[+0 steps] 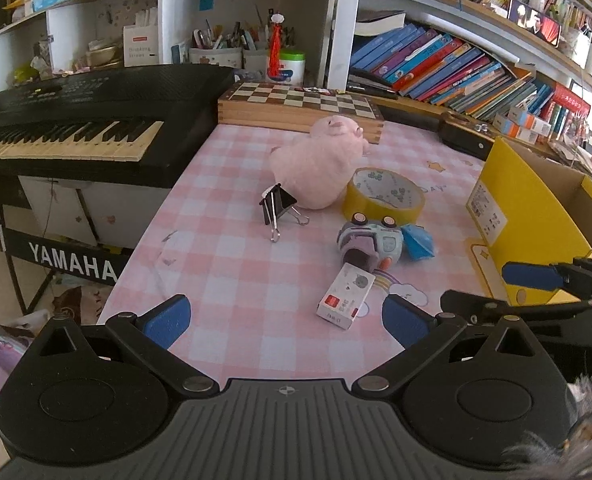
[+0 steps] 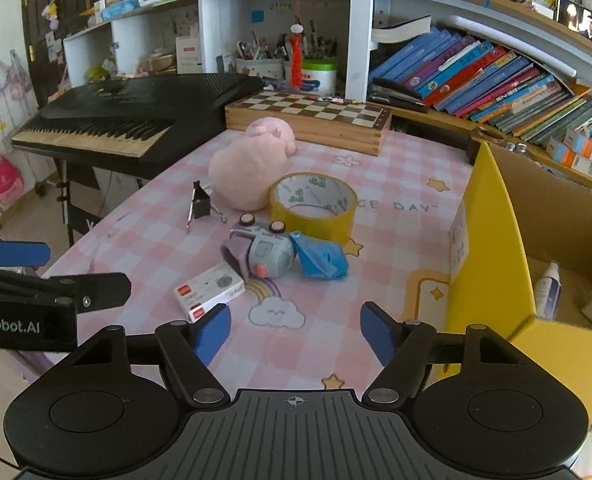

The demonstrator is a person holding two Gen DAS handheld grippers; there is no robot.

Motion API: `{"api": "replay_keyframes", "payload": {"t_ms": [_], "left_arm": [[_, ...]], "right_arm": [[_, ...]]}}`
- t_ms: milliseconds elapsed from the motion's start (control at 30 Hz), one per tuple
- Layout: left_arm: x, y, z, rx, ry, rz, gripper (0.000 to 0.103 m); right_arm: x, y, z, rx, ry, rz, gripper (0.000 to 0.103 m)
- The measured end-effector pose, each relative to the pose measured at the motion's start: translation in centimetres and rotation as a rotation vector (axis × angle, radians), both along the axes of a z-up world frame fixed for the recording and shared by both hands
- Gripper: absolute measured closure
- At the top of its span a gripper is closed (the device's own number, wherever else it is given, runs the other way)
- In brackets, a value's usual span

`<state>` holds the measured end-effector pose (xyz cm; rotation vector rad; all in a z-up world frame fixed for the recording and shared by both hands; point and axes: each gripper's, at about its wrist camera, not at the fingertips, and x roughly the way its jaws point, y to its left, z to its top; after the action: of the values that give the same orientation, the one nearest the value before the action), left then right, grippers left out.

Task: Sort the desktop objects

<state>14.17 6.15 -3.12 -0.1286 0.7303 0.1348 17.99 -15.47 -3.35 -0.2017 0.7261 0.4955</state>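
On the pink checked tablecloth (image 1: 232,272) lie a pink plush pig (image 1: 320,160), a black binder clip (image 1: 278,206), a yellow tape roll (image 1: 386,198), a toy car on its side (image 1: 370,242), a blue crumpled wrapper (image 1: 418,242) and a small white box (image 1: 346,296). The same things show in the right wrist view: pig (image 2: 252,164), clip (image 2: 201,204), tape roll (image 2: 314,206), car (image 2: 262,254), wrapper (image 2: 320,260), box (image 2: 208,290). My left gripper (image 1: 286,320) is open and empty, just short of the white box. My right gripper (image 2: 296,330) is open and empty near the front edge.
A yellow cardboard box (image 2: 492,240) stands open at the right, with a white bottle (image 2: 548,290) inside; it also shows in the left wrist view (image 1: 536,220). A wooden chessboard (image 1: 300,110) lies at the back. A black keyboard (image 1: 76,124) stands left. Bookshelves rise behind.
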Motion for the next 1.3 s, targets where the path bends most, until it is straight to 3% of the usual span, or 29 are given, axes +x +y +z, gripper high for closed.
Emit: {"api": "replay_keyframes", "payload": {"t_ms": [433, 733, 1133, 1300], "left_arm": [[2.9, -0.8, -1.0, 0.027, 0.023, -0.031, 0.009], [4.6, -0.9, -2.0, 0.015, 0.057, -0.049, 0.012], [6.5, -1.8, -3.5, 0.016, 0.084, -0.137, 0.031], [7.6, -2.5, -4.2, 0.022, 0.100, -0.191, 0.045]], "right_arm": [[3.8, 0.9, -0.4, 0.038, 0.040, -0.012, 0.041], [5.7, 1.2, -1.0, 0.051, 0.075, -0.036, 0.041], [7.5, 2.0, -2.0, 0.035, 0.126, -0.035, 0.043], [8.3, 2.4, -2.4, 0.033, 0.140, -0.039, 0.044]]}}
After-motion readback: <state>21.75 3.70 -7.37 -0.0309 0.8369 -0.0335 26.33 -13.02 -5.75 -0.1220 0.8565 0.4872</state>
